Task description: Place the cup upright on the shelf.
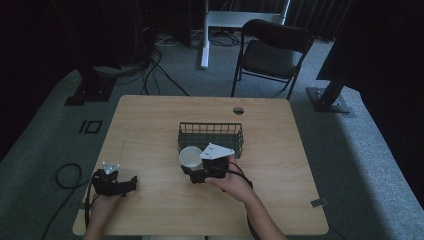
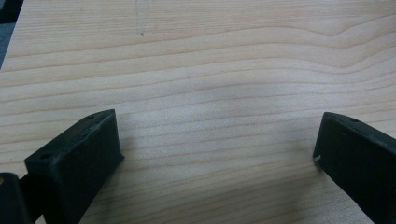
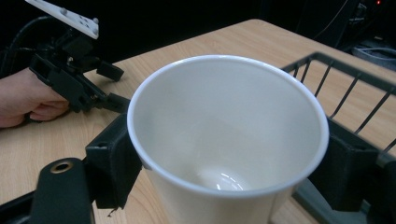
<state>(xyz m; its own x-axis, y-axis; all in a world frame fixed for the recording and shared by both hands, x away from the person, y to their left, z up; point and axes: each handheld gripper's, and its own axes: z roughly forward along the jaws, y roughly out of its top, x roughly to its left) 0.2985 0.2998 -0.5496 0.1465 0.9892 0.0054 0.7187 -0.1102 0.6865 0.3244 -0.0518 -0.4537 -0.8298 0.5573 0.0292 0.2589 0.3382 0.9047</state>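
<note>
The white paper cup sits upright and empty between the two black jaws of the right gripper, which press against its sides just under the rim, so the tongs are closed around it. In the high view the cup stands on the wooden table touching or just beside the near left corner of the dark wire basket, outside the basket rather than in it. The right gripper lies just in front of that basket, with its grey three-cornered plate overlapping the basket's near edge from above. The left gripper is well to the left of the basket, near the table's front edge, held low over bare wood. In its own view the left gripper has its jaws spread wide, with nothing between them but the table's grain.
</note>
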